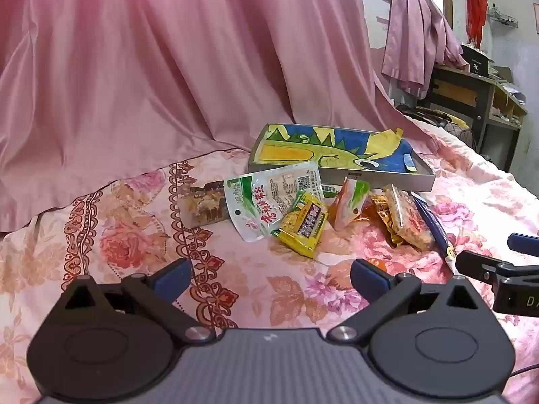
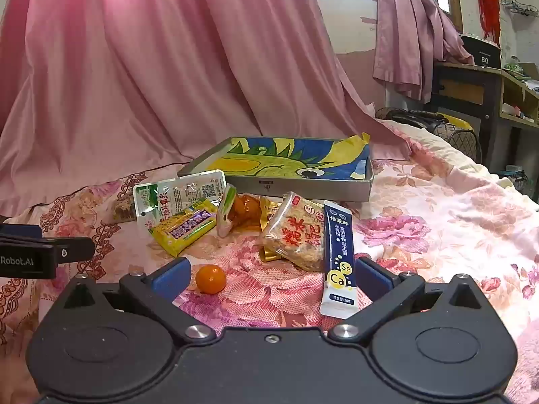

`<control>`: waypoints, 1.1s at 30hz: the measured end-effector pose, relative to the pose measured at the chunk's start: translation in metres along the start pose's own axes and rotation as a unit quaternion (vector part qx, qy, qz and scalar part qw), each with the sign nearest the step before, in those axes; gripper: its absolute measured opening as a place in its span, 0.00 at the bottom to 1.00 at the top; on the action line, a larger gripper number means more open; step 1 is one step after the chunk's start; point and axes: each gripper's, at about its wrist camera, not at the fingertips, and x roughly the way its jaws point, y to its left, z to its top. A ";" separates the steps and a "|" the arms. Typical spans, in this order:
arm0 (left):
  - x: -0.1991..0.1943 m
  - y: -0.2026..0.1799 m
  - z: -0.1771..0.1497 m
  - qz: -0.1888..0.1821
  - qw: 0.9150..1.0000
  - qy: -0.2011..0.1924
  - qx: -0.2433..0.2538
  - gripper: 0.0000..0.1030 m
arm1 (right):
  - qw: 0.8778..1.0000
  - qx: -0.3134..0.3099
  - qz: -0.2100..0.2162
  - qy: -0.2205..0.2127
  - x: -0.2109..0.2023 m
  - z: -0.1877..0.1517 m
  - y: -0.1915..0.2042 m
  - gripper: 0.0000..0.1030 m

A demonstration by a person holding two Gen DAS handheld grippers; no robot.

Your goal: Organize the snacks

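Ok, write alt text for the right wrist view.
The open right gripper hovers over a floral bedspread, a small orange fruit and a blue sachet lying between its fingers. Beyond them are scattered snack packets, including a yellow packet and a rice cake pack, before a shallow box lined with a dinosaur drawing.

Bedspread [image 2: 438,215]: pale pink with pink and orange flowers and a dark red scroll border. Curtain [image 2: 134,67]: plain pink. Tray [image 2: 303,188]: grey rim, lined with a blue, yellow and green drawing. Packets: white-and-green pouch [image 2: 178,198], yellow bar [image 2: 183,229], clear rice cake [image 2: 298,232] with red characters, navy-and-white stick [image 2: 338,259] with yellow dots. Ball [image 2: 211,279]: orange. Tool pads [image 2: 170,277]: blue, on black arms.
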 end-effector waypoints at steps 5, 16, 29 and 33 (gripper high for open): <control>0.000 0.000 0.000 0.001 1.000 0.000 0.001 1.00 | 1.000 0.000 0.000 0.000 0.000 0.000 -0.001 1.00; 0.000 0.000 0.000 0.000 1.000 0.003 0.001 1.00 | 1.000 0.002 0.001 0.000 0.000 0.000 -0.001 1.00; 0.002 0.000 -0.004 0.000 1.000 0.004 0.002 1.00 | 1.000 0.004 0.002 0.001 0.001 0.000 -0.001 1.00; 0.002 0.000 -0.003 0.000 1.000 0.004 0.002 1.00 | 1.000 0.004 0.002 0.001 0.001 0.000 -0.001 1.00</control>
